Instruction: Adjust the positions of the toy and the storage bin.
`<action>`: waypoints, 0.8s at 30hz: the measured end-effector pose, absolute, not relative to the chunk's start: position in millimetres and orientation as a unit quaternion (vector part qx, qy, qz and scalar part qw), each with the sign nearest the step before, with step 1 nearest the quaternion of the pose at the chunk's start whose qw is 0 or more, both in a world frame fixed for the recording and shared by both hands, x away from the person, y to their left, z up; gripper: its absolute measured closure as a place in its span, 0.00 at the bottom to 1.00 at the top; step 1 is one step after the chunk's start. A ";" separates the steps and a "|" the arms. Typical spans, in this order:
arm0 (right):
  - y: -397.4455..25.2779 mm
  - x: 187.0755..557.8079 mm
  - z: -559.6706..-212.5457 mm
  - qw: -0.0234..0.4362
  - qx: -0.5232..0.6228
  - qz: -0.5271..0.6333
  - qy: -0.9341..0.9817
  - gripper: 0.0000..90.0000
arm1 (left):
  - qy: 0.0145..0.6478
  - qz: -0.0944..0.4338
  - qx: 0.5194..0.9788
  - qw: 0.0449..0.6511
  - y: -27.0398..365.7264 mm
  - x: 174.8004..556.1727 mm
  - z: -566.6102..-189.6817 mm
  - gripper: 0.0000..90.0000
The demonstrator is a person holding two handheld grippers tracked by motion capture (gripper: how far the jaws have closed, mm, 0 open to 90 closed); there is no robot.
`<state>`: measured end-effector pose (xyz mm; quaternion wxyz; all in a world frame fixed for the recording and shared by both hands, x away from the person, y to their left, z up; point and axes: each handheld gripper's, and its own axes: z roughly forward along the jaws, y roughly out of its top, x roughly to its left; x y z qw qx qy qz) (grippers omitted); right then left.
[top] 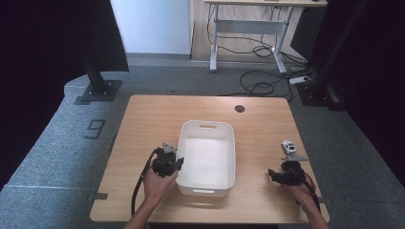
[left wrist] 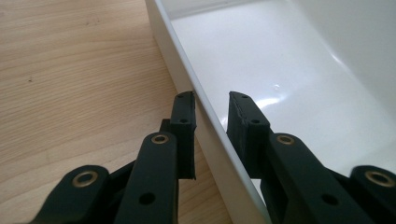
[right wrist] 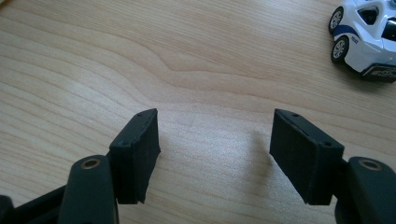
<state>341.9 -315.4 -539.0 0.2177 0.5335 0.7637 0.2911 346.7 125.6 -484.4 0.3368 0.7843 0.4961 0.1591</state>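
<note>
A white plastic bin (top: 232, 157), with nothing in it, stands in the middle of the wooden table (top: 153, 114). My left gripper (top: 178, 163) is at the bin's left wall. In the left gripper view the bin wall (left wrist: 161, 18) runs between the two jaws, one outside and one inside, and my left gripper (left wrist: 211, 95) is shut on it. A small white toy police car (top: 288, 147) sits near the table's right edge. My right gripper (top: 273, 174) hovers just on the near side of the car, open and holding nothing. In the right gripper view the toy car (right wrist: 366, 32) lies at the upper right, beyond my right gripper (right wrist: 215, 114).
A round cable hole (top: 239, 109) is in the tabletop behind the bin. Bare wood lies between the bin and the car. Past the table stand a second desk (top: 248, 24), floor cables (top: 260, 86) and black stand bases (top: 98, 90).
</note>
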 end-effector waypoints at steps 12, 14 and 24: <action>-315.7 341.8 -539.1 0.218 0.533 0.290 0.764 0.36 | 0.493 0.160 0.787 0.334 108.0 350.8 -484.2 0.82; -315.7 341.8 -539.0 0.218 0.533 0.290 0.764 0.36 | 0.493 0.161 0.787 0.334 106.8 350.9 -484.2 0.82; -316.6 341.9 -539.0 0.218 0.534 0.290 0.764 0.36 | 0.499 0.157 0.787 0.329 110.8 352.9 -487.5 0.54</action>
